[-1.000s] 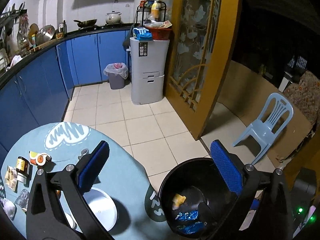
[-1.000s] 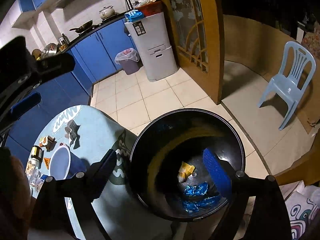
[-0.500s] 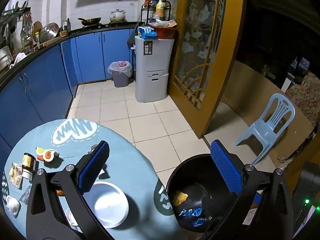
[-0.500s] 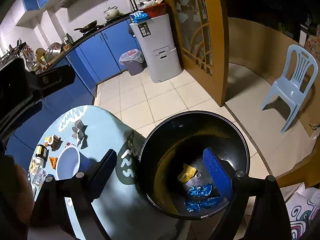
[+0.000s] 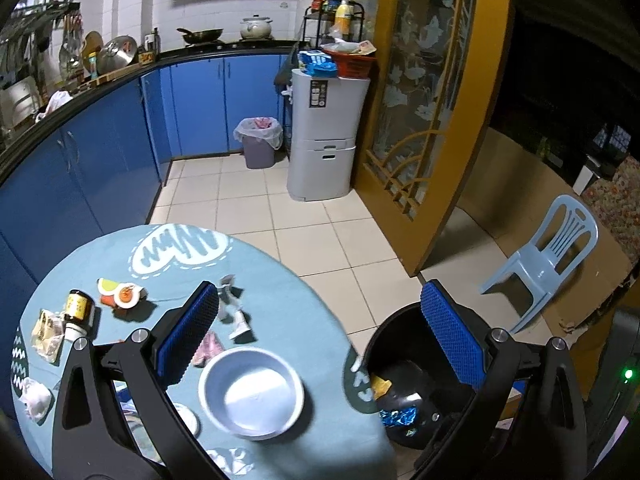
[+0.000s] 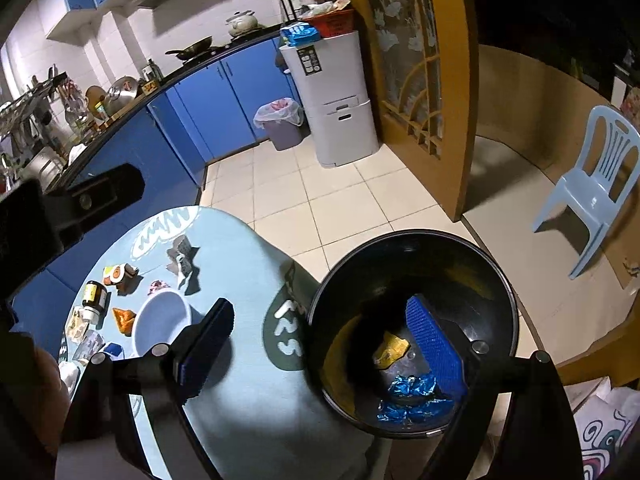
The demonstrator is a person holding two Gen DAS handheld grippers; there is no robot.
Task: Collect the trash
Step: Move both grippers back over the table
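A black trash bin (image 5: 394, 322) (image 6: 404, 238) stands against the round table's right edge. In it lie a yellow wrapper (image 6: 390, 350) and blue foil wrappers (image 6: 414, 388). On the teal tablecloth (image 5: 288, 312) lie a crumpled grey-white wrapper (image 5: 230, 300) (image 6: 182, 256), a pink wrapper (image 5: 208, 346), an orange-and-white packet (image 5: 120, 294) and more packets at the left. My left gripper (image 5: 320, 292) hangs open and empty over the table edge, a white bowl (image 5: 252, 392) below it. My right gripper (image 6: 320, 304) is open and empty, its right finger above the bin.
A small jar (image 5: 78, 306) stands near the packets. On the tiled floor beyond are a grey cabinet (image 5: 326, 140), a lined waste basket (image 5: 259, 144) and a pale blue plastic chair (image 5: 552, 256). Blue kitchen cupboards curve along the left. A wooden glass door stands behind the bin.
Both grippers have shifted from over the bin toward the table. More of the tablecloth, the bowl and the scattered wrappers now shows. Both pairs of jaws stay wide and empty.
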